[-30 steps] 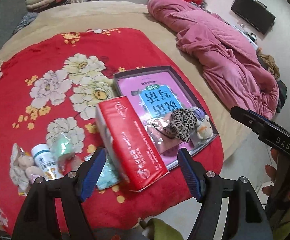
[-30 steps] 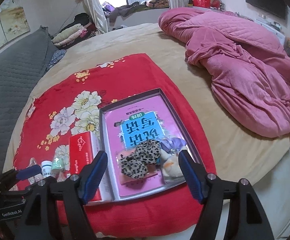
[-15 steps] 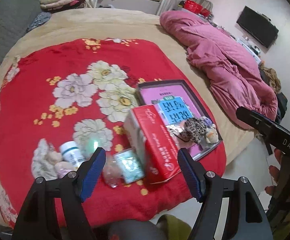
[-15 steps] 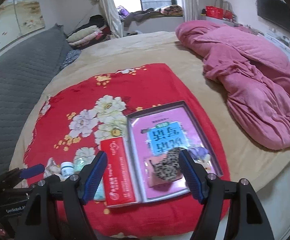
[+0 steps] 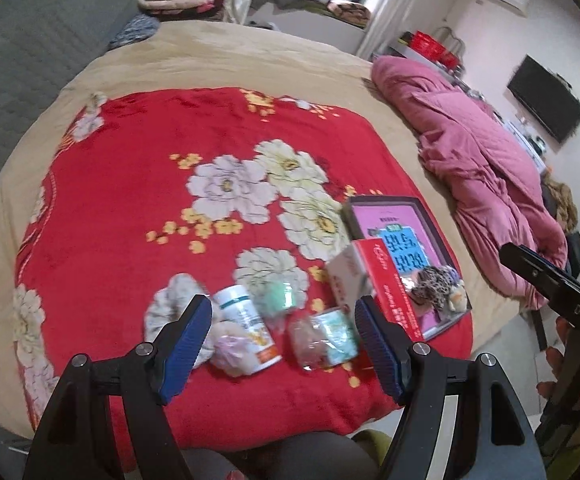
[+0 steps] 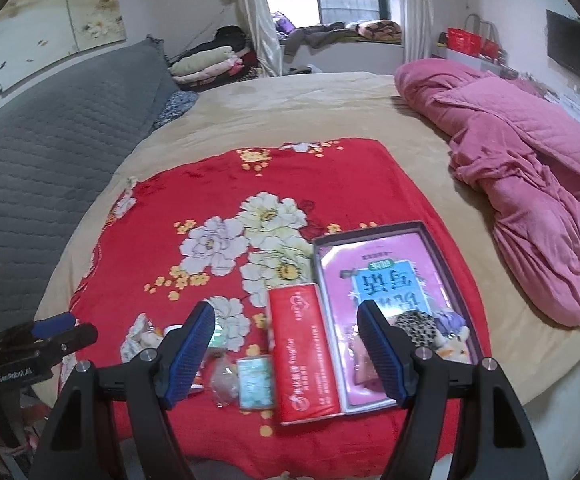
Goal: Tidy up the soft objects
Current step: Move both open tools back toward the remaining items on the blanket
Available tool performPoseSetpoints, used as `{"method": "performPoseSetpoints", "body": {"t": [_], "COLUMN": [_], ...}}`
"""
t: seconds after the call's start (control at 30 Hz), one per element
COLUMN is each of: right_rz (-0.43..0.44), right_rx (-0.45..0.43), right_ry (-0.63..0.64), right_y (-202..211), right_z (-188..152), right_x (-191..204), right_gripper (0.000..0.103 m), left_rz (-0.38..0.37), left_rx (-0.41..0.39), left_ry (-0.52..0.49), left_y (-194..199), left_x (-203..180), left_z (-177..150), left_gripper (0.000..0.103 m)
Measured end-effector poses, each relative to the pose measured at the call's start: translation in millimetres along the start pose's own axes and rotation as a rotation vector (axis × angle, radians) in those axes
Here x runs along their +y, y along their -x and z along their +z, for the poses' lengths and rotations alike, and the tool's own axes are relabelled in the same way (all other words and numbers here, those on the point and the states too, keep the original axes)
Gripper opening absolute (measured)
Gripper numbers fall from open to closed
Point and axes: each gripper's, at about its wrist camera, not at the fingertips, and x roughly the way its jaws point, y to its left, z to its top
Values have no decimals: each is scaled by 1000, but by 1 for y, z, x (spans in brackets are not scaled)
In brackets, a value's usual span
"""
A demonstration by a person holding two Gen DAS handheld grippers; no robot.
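Red plush blanket with cream and yellow flowers covers the near part of a beige bed, serving as the sorting surface. From the left wrist camera, the left gripper hangs above a loose row of small things, its blue-padded jaws spread wide and empty. Between them lie a white pill bottle with an orange label, a pale crinkly packet and a mint-green soft lump, somewhat blurred, so possibly a sponge. A red and white tissue box lies beside a shallow dark-rimmed tray with a pink printed base.

From the right wrist camera, the right gripper is likewise spread and holding nothing. Soft items gather at the tray's near end: a leopard-print fabric piece and a small white plush toy, which suggests the tray is the collecting place. A crumpled pink quilt lies well apart.
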Motion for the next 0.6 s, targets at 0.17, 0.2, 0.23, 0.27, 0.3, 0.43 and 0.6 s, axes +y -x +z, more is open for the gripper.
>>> {"method": "performPoseSetpoints", "body": {"t": [0.17, 0.2, 0.23, 0.27, 0.3, 0.43, 0.6], "right_rz": [9, 10, 15, 19, 18, 31, 43], "right_rx": [5, 11, 14, 15, 18, 29, 56], "right_ry": [32, 39, 45, 55, 61, 85, 111], "right_y": [-3, -4, -6, -7, -8, -13, -26], "right_z": [-1, -2, -2, -3, -5, -10, -20], "right_x": [22, 25, 29, 34, 37, 51, 66], "right_gripper": [73, 73, 73, 73, 73, 73, 73], "left_rz": [15, 20, 24, 26, 30, 53, 74], "left_rx": [-7, -6, -4, -3, -2, 8, 23], "left_ry": [44, 51, 60, 70, 77, 112, 156], "left_y": [6, 7, 7, 8, 8, 6, -1], "left_x": [30, 33, 39, 45, 48, 70, 94], "left_z": [-5, -6, -8, -10, -11, -19, -28], "left_gripper": [75, 75, 75, 75, 75, 75, 75]}}
